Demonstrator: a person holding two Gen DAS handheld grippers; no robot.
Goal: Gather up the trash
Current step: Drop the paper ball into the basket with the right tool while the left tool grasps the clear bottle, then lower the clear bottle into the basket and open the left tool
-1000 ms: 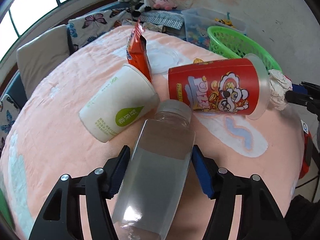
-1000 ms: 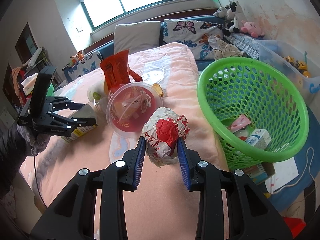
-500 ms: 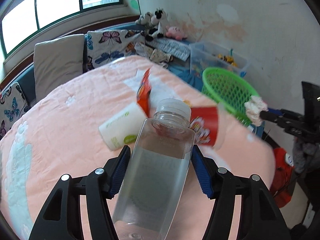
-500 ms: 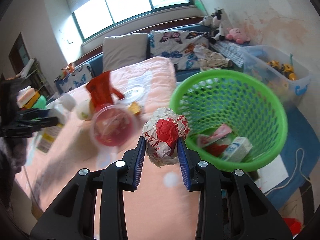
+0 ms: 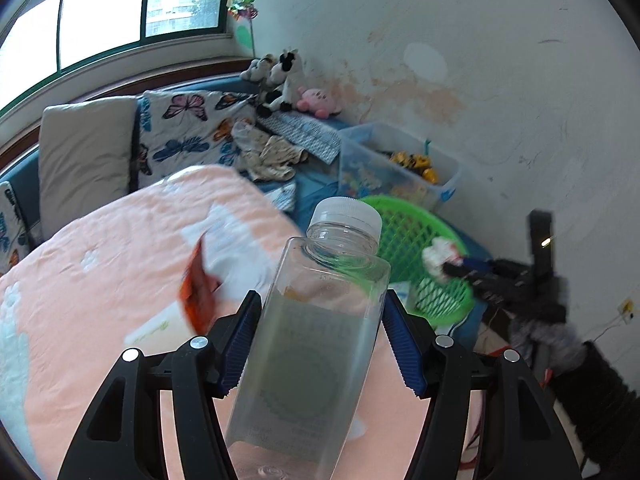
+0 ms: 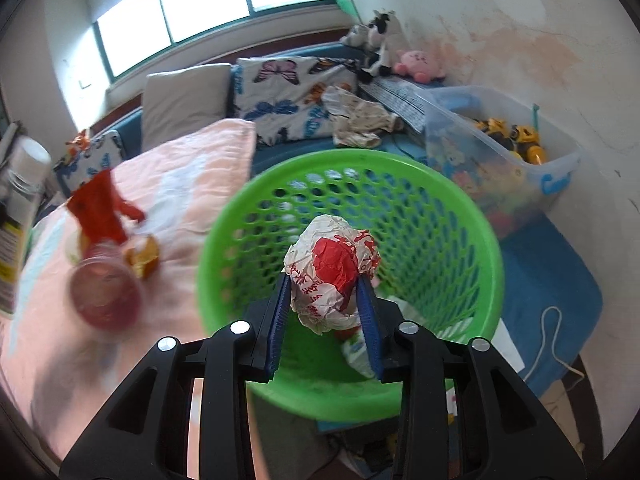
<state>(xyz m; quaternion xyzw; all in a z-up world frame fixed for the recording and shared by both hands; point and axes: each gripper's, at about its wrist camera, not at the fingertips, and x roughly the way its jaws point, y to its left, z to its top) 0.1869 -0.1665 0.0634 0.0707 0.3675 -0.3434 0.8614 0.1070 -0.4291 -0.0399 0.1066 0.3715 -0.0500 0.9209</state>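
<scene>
Right wrist view looks straight down into the green basket (image 6: 486, 240), where the right gripper (image 6: 325, 300) hangs over the opening with its blue pads clamped on a crumpled red-and-white paper wrapper (image 6: 332, 268). Below the wrapper, at the basket's bottom, lie a white carton and other scraps, partly hidden. To the left, on the pink bedspread (image 6: 192, 184), sit an orange snack bag (image 6: 100, 212) and a blurred red cup (image 6: 105, 296) lying on its side.

Left wrist view shows what the other cannot: the left gripper (image 5: 316, 336) squeezing a clear plastic bottle (image 5: 316, 344) with a white cap, raised above the bedspread (image 5: 100, 240). Beyond the cap, the basket (image 5: 404, 232) stands beside the bed, and the right gripper (image 5: 444, 270) appears over it with the wrapper (image 5: 438, 256) in its grip. A clear storage bin (image 5: 400, 160) of toys stands against the wall behind the basket.
</scene>
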